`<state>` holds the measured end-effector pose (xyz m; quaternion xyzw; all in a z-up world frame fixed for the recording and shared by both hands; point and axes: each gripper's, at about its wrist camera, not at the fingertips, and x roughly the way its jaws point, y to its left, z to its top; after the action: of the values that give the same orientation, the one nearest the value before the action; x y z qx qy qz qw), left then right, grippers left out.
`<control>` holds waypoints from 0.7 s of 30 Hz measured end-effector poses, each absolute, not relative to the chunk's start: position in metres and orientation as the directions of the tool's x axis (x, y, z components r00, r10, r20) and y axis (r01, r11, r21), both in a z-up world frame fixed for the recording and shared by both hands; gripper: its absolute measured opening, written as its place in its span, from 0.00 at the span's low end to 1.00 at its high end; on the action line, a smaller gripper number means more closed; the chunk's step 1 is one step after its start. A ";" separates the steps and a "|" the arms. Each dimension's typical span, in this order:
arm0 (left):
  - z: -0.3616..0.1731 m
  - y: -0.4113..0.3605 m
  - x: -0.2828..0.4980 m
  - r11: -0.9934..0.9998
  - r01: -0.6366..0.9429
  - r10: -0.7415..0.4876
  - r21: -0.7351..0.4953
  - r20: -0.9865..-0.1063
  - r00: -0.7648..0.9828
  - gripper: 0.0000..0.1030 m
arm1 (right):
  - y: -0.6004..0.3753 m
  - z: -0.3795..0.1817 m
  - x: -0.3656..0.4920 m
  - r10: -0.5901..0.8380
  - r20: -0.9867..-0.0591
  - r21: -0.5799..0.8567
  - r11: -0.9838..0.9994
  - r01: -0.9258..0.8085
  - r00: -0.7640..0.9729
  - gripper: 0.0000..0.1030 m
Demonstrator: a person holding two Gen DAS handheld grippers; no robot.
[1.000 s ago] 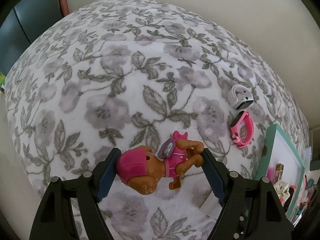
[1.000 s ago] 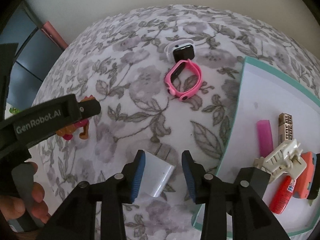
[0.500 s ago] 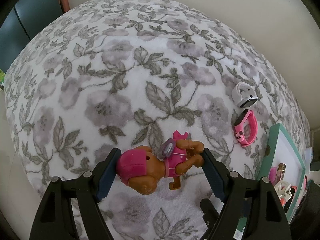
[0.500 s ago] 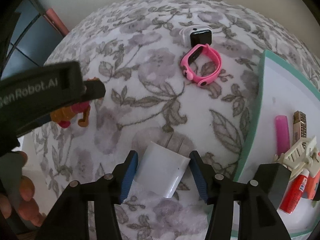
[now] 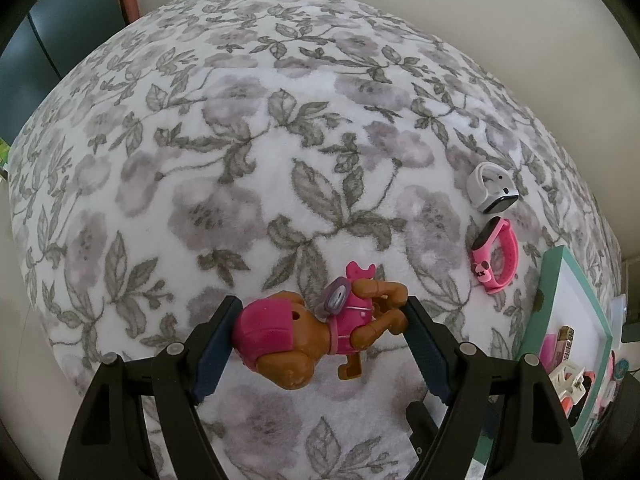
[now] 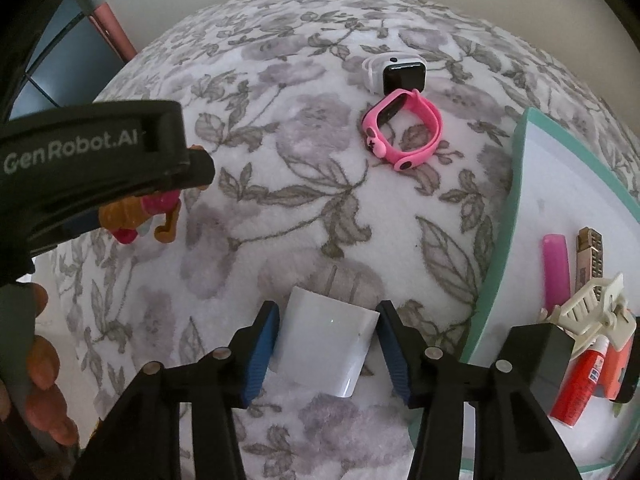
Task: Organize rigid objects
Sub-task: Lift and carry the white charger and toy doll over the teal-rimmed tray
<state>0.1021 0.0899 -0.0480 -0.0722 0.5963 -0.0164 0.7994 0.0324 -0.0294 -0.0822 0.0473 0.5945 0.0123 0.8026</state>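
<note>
My left gripper (image 5: 322, 308) is shut on a brown toy dog in pink clothes (image 5: 288, 332), one pad on its head and the other on its legs. In the right wrist view the dog (image 6: 160, 208) hangs under the left gripper's black housing (image 6: 92, 160). My right gripper (image 6: 327, 308) points down at the floral blanket (image 6: 280, 152). A small white box (image 6: 328, 340) lies flat between its jaws. The jaws are closing; a thin gap shows at the left pad (image 6: 264, 344).
A teal-rimmed white tray (image 6: 516, 200) lies to the right, holding a pink stick (image 6: 556, 268), a cream clip (image 6: 592, 312), a red tube (image 6: 580, 384) and a brown block (image 6: 592, 256). A pink watch (image 6: 404, 132) and a white watch (image 6: 396, 70) lie further back on the blanket.
My right gripper has sunk toward the blanket and its jaws have spread wider, so they now stand on either side of the white box. The left gripper holds the toy dog as before.
</note>
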 end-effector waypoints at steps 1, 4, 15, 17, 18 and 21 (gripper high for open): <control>-0.048 0.090 0.102 0.989 -0.060 -0.112 -0.135 -0.951 0.290 0.79 | -0.030 -0.082 0.032 0.075 -0.953 0.090 0.995 0.036 0.293 0.50; -0.047 0.090 0.102 0.989 -0.058 -0.114 -0.137 -0.949 0.292 0.79 | -0.030 -0.082 0.031 0.073 -0.953 0.088 0.995 0.039 0.293 0.50; -0.040 0.088 0.101 0.989 -0.042 -0.122 -0.142 -0.941 0.315 0.79 | -0.049 -0.062 0.029 0.070 -0.940 0.095 0.994 0.058 0.335 0.47; -0.038 0.088 0.101 0.988 -0.041 -0.129 -0.150 -0.938 0.323 0.79 | -0.051 -0.058 0.029 0.074 -0.935 0.101 0.993 0.062 0.346 0.47; -0.036 0.088 0.101 0.987 -0.041 -0.131 -0.152 -0.935 0.329 0.79 | -0.053 -0.055 0.028 0.076 -0.932 0.106 0.992 0.065 0.354 0.47; -0.029 0.088 0.100 0.987 -0.036 -0.132 -0.154 -0.927 0.350 0.79 | -0.057 -0.048 0.028 0.078 -0.926 0.114 0.991 0.074 0.371 0.47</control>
<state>0.1004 0.0877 -0.0291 -0.0736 0.5692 -0.0294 0.8184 0.0285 -0.0575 -0.0479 0.0680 0.5610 0.0013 0.8250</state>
